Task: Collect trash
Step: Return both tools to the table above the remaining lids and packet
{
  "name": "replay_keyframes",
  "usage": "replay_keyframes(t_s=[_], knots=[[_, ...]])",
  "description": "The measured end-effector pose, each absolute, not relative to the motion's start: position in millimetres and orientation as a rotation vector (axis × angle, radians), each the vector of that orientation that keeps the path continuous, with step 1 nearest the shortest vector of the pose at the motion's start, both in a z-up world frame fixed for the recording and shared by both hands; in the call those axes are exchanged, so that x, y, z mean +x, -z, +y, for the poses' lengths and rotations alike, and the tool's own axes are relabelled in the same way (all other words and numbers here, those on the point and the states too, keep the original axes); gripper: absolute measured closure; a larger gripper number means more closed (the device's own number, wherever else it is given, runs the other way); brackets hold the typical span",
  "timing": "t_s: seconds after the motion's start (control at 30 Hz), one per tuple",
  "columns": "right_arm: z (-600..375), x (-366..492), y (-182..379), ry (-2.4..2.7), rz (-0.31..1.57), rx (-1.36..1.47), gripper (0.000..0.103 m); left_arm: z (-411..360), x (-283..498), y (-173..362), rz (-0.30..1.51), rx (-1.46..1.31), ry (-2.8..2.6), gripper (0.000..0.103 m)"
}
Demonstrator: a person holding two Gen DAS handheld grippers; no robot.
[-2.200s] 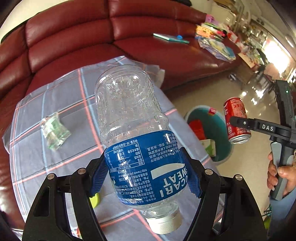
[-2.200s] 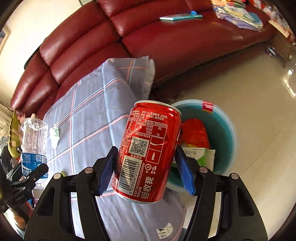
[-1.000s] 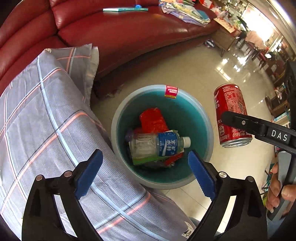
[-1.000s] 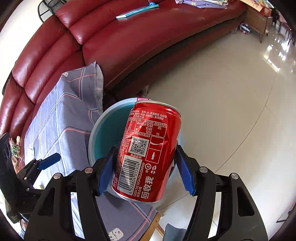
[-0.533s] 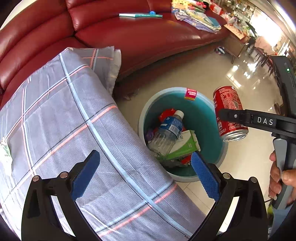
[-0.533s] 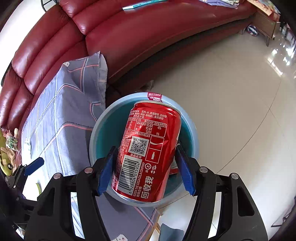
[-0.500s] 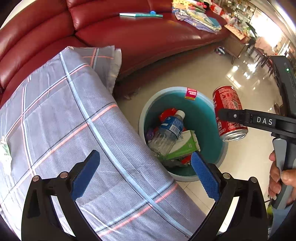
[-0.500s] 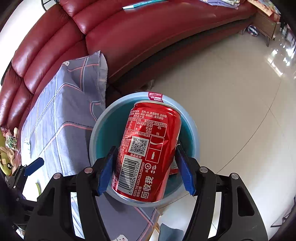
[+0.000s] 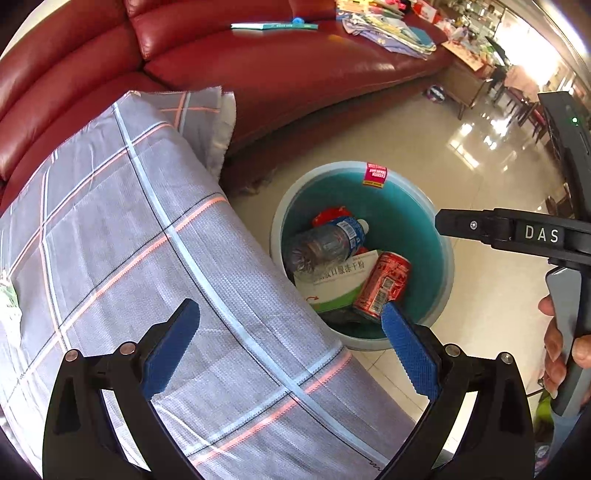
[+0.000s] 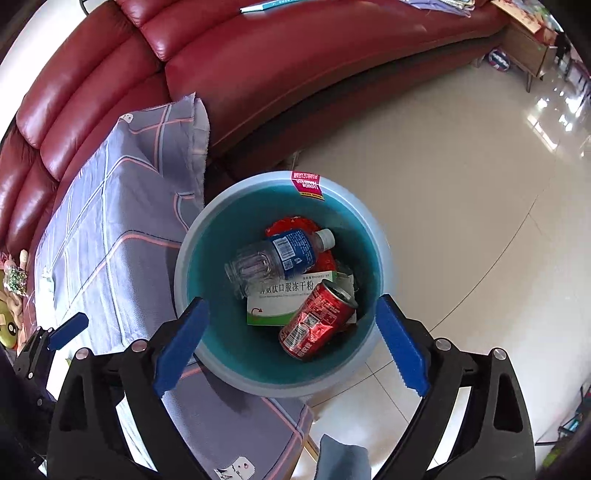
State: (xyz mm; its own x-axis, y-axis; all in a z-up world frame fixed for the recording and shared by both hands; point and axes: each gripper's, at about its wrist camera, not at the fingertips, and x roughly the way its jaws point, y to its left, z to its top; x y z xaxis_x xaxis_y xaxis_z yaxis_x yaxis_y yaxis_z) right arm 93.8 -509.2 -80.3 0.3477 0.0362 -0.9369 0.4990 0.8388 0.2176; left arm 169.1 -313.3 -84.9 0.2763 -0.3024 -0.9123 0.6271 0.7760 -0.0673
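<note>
A teal trash bin (image 10: 207, 236) stands on the floor beside the cloth-covered table (image 9: 110, 236). Inside it lie a red cola can (image 10: 317, 319), a clear plastic bottle with a blue label (image 10: 277, 256), a white-green carton (image 10: 273, 301) and a red wrapper (image 10: 291, 223). The bin (image 9: 417, 221), the can (image 9: 382, 284) and the bottle (image 9: 325, 242) also show in the left wrist view. My right gripper (image 10: 291, 343) is open and empty, directly above the bin. My left gripper (image 9: 291, 350) is open and empty over the table's edge, next to the bin. A small crumpled wrapper (image 9: 8, 299) lies at the table's far left.
A red leather sofa (image 9: 258, 66) curves behind the table and bin, with a book (image 9: 273, 26) and clothes (image 9: 388, 29) on it. Glossy tile floor (image 10: 461, 177) spreads to the right. A toy (image 10: 9, 325) lies at the left edge of the right wrist view.
My right gripper has opened and the red cola can has dropped into the bin, next to the bottle. My left gripper stays open and has shifted slightly.
</note>
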Motion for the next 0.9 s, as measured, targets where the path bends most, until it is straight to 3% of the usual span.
replay_keyframes(t_s=[0.9], knots=[[-438, 70, 27, 0.289, 1.168, 0.393, 0.015, -248, 142, 35, 1.033, 0.229, 0.609, 0.004]])
